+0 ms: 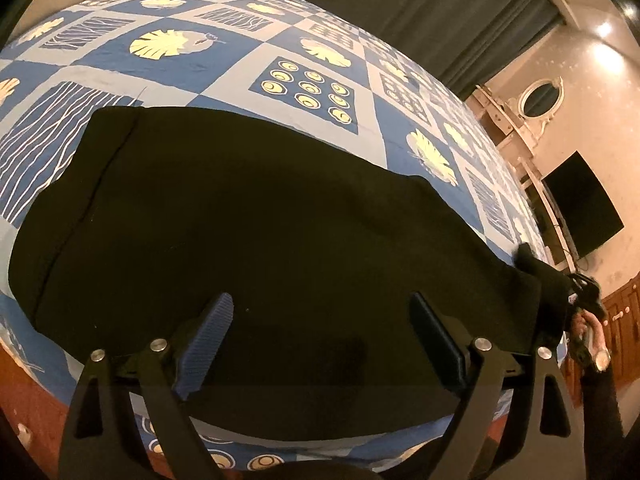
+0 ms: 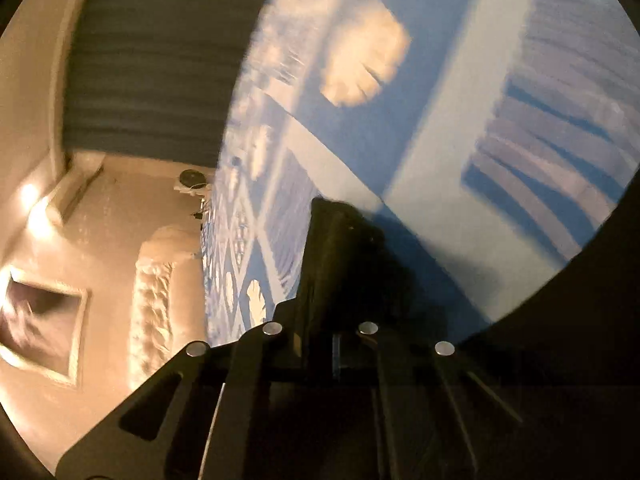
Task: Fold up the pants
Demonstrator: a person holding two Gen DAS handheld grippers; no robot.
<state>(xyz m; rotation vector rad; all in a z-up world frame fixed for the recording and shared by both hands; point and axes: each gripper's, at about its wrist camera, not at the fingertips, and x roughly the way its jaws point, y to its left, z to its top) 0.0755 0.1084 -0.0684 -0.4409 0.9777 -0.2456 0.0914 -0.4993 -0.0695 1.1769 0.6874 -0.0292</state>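
Black pants (image 1: 248,216) — folded into a broad dark slab, lying flat on the bed across the near part of the bedsheet (image 1: 224,68); a seam line runs down the slab's left side. One corner at the far right edge is lifted off the sheet.

Bedsheet — blue and pale-blue checks printed with cream leaves, wavy lines and rows of rings; it covers the bed.

Left claw (image 1: 320,340) — spread wide, hovering over the near edge of the pants; blue ribbed fingers (image 1: 208,336) on either side, nothing between them.

Right claw (image 2: 340,240) — pressed together, pinching black fabric of the pants. From the left wrist view it sits at the right edge, gripping the raised corner, with the person's hand (image 1: 592,340) and a dark sleeve behind it. The right wrist view is motion-blurred.

Surroundings — dark green curtain (image 1: 420,12) behind the bed; black wall-mounted screen (image 1: 580,208); oval mirror in a white frame (image 1: 540,98); tufted cream headboard (image 2: 156,300).
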